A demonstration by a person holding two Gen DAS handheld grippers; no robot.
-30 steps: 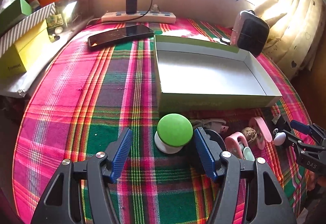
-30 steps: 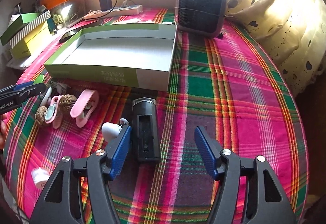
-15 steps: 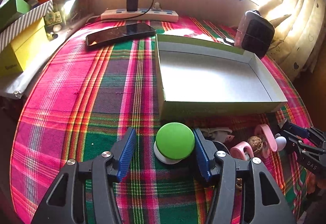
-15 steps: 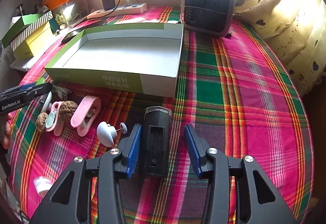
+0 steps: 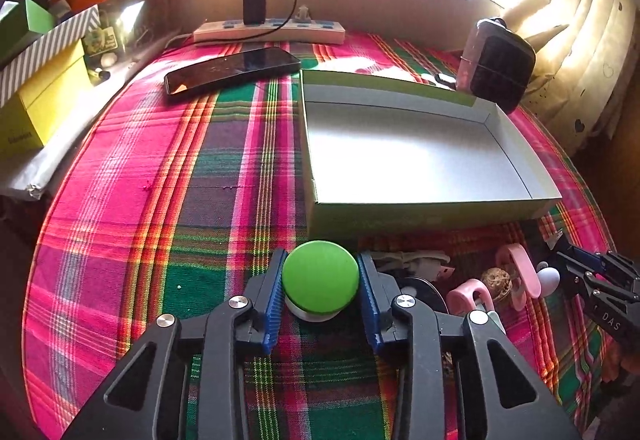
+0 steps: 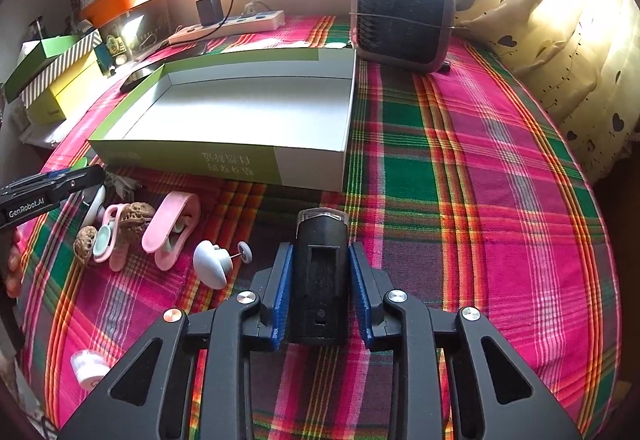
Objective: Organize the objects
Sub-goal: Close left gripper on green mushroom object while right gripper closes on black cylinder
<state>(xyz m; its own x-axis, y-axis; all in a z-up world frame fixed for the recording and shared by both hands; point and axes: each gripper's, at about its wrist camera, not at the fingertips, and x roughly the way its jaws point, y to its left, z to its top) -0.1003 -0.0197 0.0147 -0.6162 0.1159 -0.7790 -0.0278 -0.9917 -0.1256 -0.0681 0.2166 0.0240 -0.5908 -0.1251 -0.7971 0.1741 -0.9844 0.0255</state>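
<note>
Left wrist view
Left gripper: jaws have just been closing; the blue pads now touch both sides of the green-capped round object, which sits on the plaid tablecloth.
Open box: just beyond the green cap, white inside, green outer walls.
Small items: pink clips and a walnut lie to the right, near the front wall of the box.
Right gripper: seen at the right edge, low over the cloth.
Background: phone and power strip at the far side.

Right wrist view
Right gripper: jaws have just been closing; the pads press the flanks of an upright-lying black device resting on the tablecloth.
Open box: beyond and to the left of the device.
Small items: white heart-shaped pin, pink clips and walnuts to the left.
Fan: behind the box, upright.
</note>
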